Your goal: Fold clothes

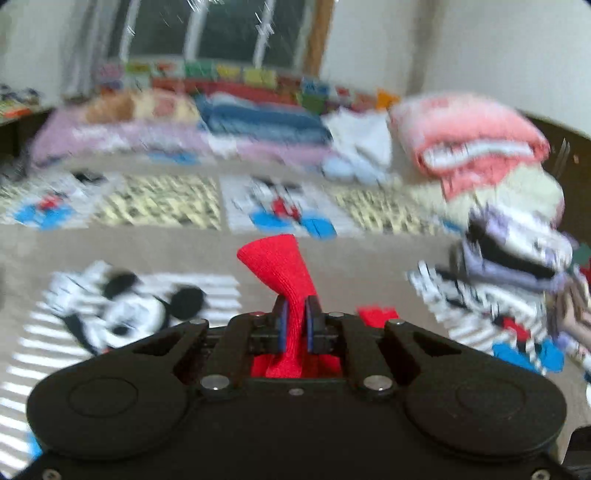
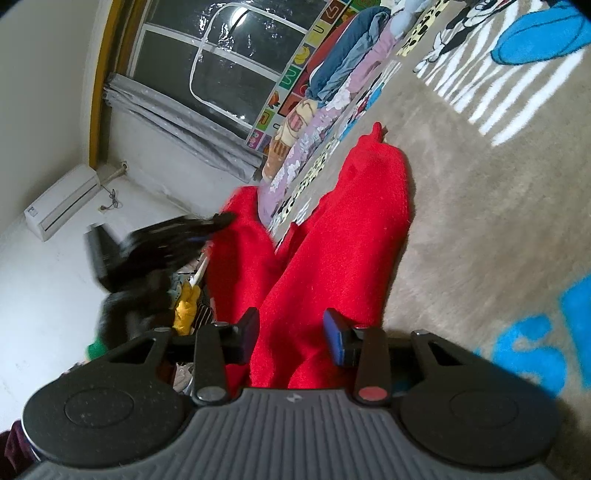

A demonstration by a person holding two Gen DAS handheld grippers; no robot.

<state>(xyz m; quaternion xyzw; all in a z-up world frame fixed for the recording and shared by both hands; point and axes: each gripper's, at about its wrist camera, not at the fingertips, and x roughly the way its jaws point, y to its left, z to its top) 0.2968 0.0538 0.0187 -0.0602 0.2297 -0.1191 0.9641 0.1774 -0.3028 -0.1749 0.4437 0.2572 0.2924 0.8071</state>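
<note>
A red knitted garment [image 2: 351, 229] lies partly on the beige cartoon-print bedspread [image 2: 480, 206]. My left gripper [image 1: 295, 321] is shut on a bunched strip of the red garment [image 1: 280, 266], which sticks up past its fingers above the bed. From the right wrist the left gripper [image 2: 221, 221] shows blurred, holding one red edge off the bed. My right gripper [image 2: 291, 336] has its fingers well apart, with a broad fold of the red cloth running between them. I cannot see the pads pressing on it.
Folded blankets and quilts [image 1: 258, 122] line the far side of the bed under a window [image 1: 221, 29]. A pink and cream pile [image 1: 476, 140] and a heap of mixed clothes [image 1: 517, 258] sit at the right. An air conditioner [image 2: 62, 203] hangs on the wall.
</note>
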